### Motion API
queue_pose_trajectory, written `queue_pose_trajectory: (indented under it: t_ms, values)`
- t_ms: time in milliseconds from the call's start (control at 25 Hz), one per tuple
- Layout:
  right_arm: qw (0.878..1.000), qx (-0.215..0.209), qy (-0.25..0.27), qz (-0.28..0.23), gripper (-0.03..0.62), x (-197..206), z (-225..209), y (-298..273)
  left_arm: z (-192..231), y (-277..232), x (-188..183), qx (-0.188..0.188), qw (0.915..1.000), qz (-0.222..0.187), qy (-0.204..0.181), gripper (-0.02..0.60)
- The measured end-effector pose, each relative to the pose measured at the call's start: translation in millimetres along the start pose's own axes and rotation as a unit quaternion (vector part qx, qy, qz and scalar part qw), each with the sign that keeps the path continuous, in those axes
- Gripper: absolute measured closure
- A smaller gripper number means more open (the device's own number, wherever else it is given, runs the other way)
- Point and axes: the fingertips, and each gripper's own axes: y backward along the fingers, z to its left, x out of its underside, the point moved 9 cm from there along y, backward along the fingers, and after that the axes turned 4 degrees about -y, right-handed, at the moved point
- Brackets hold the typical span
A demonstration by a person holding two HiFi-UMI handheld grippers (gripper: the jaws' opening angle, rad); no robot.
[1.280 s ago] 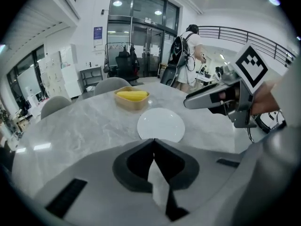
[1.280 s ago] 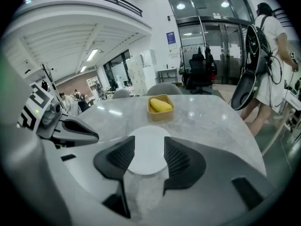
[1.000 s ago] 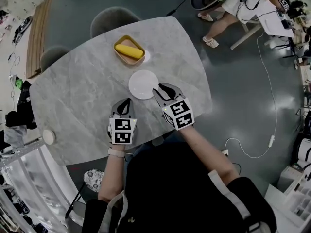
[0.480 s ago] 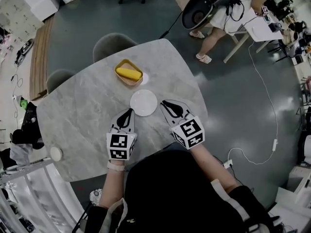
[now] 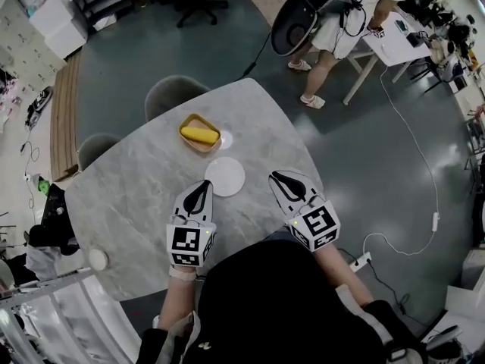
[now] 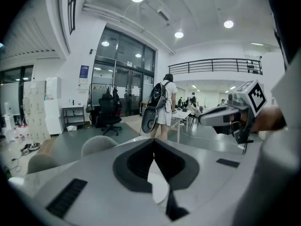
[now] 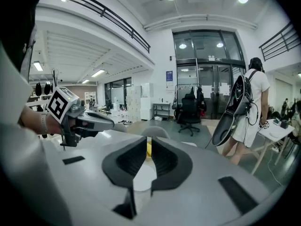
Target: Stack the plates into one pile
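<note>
Surface (image 5: 144, 196): grey marble, rounded corners. White plate (image 5: 225, 176): lies flat near the middle, alone, nothing on it. Yellow tray (image 5: 189, 139): stands just beyond the plate on the far side, close to it but apart, and carries a yellow oblong item (image 5: 201, 134). White crescent (image 5: 226, 139): shows at the tray's right edge, touching it; not determinable whether a second plate. Small white round object (image 5: 98, 259): sits at the near left edge, well apart from the rest.

Left gripper (image 5: 201, 188): held above the near part of the surface, just left of the plate and nearer than it, not touching it. Points toward the far side, marker cube toward the person. Fingers (image 6: 136, 164): closed tip to tip, nothing gripped. Plate seen only through the opening behind the tips, lying lower down on the surface.

Right gripper (image 5: 279, 179): held right of the plate, clear of it, over the right part of the surface. Points toward the far side likewise. Fingers (image 7: 124, 161): closing in just now, drawn all but together, a thin slit left at the tips, nothing between them. Plate and yellow item visible through the slit, well beyond.

Two grey chairs (image 5: 173, 95) at the far left edge of the surface. Person (image 5: 341, 21) standing on the floor beyond the far right corner.
</note>
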Motion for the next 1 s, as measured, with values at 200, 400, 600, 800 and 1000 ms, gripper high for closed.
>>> queue_pose_trajectory:
  t_ms: [200, 400, 600, 800, 1000]
  values:
    - [1.0, 0.02, -0.008, -0.016, 0.553, -2, -6, 21, -6, 4, -6, 0.011, 0.9999, -0.005, -0.009, 0.572]
    - [0.999, 0.037, -0.001, -0.03, 0.553, -7, -5, 32, -7, 8, -15, 0.014, 0.9996, -0.012, -0.019, 0.572]
    - [0.998, 0.044, 0.019, -0.038, 0.553, -10, -1, 44, -15, 13, -22, 0.014, 0.9993, -0.025, -0.022, 0.572]
    - [0.998, 0.049, 0.02, -0.042, 0.553, -13, 3, 52, -21, 15, -27, 0.018, 0.9988, -0.035, -0.03, 0.572]
    - [0.998, 0.042, 0.018, -0.041, 0.553, -9, 11, 54, -27, 18, -25, 0.023, 0.9988, -0.031, -0.03, 0.572]
